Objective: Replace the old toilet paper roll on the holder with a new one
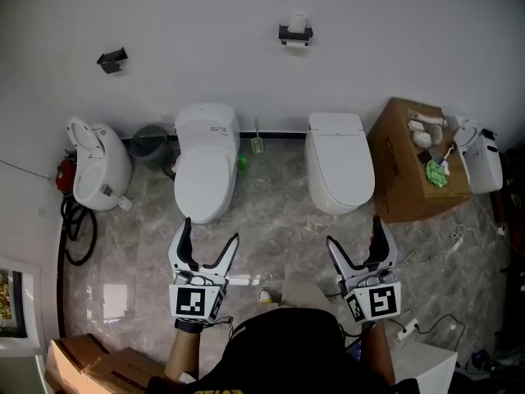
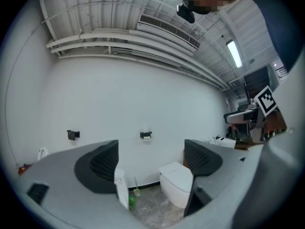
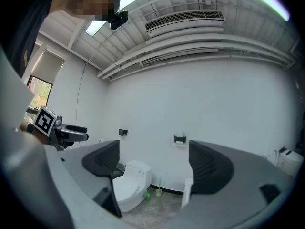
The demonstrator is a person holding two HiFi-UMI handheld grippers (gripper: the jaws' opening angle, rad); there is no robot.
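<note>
A black toilet paper holder (image 1: 295,34) is fixed high on the white wall, with a white roll (image 1: 297,21) on it. It shows small and far in the left gripper view (image 2: 146,135) and in the right gripper view (image 3: 179,139). My left gripper (image 1: 210,235) is held level over the floor, open, with nothing between its jaws (image 2: 151,163). My right gripper (image 1: 354,232) is beside it, also open and empty (image 3: 153,165). Both point at the wall and are far from the holder.
Two white toilets (image 1: 205,167) (image 1: 338,167) stand against the wall below the holder, a third (image 1: 98,167) at the left. A cardboard box (image 1: 410,171) with small white and green things on top stands at the right. A second black holder (image 1: 112,59) hangs at the wall's left.
</note>
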